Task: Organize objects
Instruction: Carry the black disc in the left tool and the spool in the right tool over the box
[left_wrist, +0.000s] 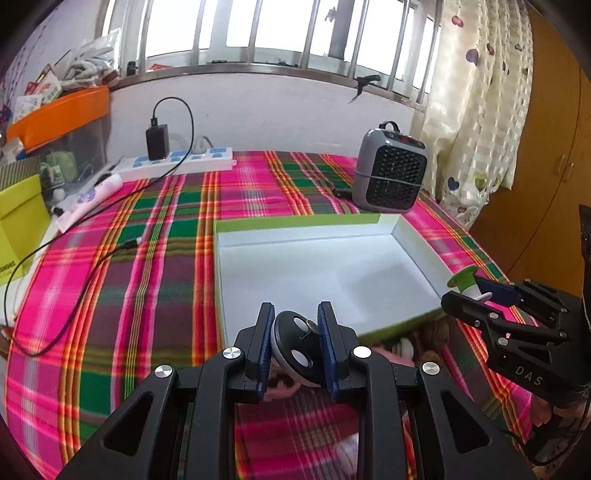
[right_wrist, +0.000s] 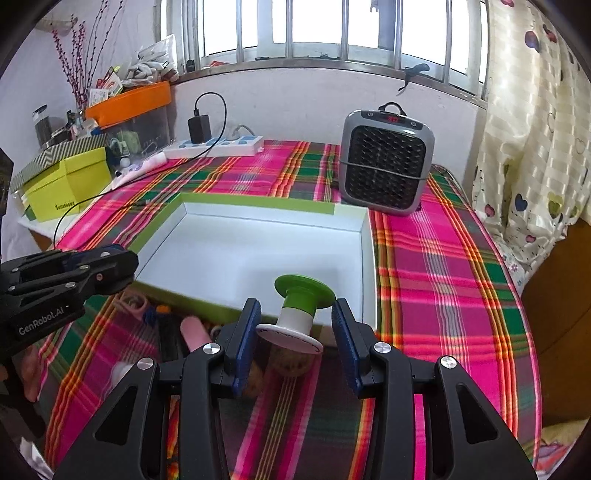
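Tilting its green end up toward the box (right_wrist: 258, 210), the spool (right_wrist: 295, 314) sits clamped in the right gripper (right_wrist: 295, 325); the left gripper (left_wrist: 295, 341) pinches a disc (left_wrist: 293, 345).

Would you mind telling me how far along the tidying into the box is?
Nothing is in the white-lined box yet. In hand: the left gripper is shut on a round black-and-white disc, and the right gripper holds a green-and-white spool-shaped piece. Small items lying in front of the box remain.
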